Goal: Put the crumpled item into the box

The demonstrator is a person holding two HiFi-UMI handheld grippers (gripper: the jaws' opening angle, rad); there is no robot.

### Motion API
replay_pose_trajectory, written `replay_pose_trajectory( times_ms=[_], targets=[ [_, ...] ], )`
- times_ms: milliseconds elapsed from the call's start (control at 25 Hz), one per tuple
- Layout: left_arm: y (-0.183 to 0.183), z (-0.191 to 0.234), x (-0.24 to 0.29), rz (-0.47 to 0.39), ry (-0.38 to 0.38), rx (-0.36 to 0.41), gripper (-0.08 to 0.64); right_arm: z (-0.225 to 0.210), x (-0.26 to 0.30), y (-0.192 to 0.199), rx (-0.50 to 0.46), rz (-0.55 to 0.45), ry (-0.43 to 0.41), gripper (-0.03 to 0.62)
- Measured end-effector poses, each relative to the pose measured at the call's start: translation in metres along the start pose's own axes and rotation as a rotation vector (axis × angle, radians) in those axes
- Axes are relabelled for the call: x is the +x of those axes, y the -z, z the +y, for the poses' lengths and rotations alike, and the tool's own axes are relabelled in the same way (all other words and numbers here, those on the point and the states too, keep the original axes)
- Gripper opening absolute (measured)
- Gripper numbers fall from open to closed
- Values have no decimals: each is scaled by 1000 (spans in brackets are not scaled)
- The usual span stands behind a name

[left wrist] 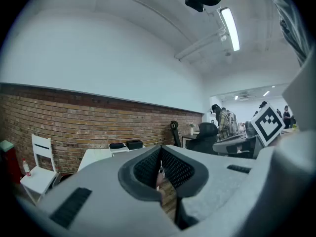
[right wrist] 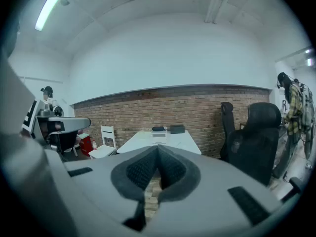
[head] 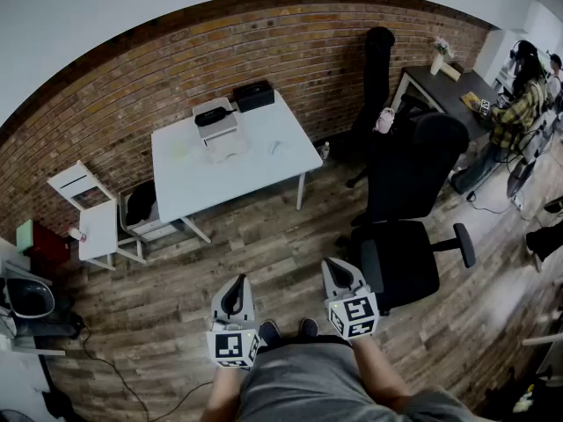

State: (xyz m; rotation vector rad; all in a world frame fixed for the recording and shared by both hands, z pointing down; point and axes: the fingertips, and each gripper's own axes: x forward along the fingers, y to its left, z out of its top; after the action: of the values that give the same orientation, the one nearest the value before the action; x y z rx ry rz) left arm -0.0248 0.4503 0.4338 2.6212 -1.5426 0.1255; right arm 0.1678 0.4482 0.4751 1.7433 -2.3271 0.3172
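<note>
The white table (head: 202, 178) stands far ahead against the brick wall. On it are a white box (head: 217, 123) with a black object on top, a black box (head: 253, 95), a flat white item (head: 227, 146) and a small pale crumpled piece (head: 274, 147). From this distance I cannot tell which is the task's box. My left gripper (head: 236, 295) and right gripper (head: 339, 276) are held low by my body, over the wood floor, far from the table. Both are shut with nothing between the jaws, as the left gripper (left wrist: 160, 168) and right gripper (right wrist: 158, 158) views show.
A black office chair (head: 409, 209) stands just right of my right gripper. A white folding chair (head: 88, 211) and a red box (head: 40, 241) sit left of the table. A dark desk (head: 444, 90) and a person (head: 519, 104) are at the back right.
</note>
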Motion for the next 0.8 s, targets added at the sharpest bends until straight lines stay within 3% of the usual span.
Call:
replay_pose_trajectory(
  times_ms=[160,320,480,800],
  targets=[
    [1,2,7,5,0,35,6,-1,5,-5,-8,-3,1,2],
    [3,5,12,22,12,20,6,-2,7,-6,-10,4,6,2],
    [5,-1,13,9,53,20,6,6,8,-6,3,-2,-40,2],
    [5,13,8,-2,14,33,6,17,13,-11,-15,-40,-42,3]
  ],
)
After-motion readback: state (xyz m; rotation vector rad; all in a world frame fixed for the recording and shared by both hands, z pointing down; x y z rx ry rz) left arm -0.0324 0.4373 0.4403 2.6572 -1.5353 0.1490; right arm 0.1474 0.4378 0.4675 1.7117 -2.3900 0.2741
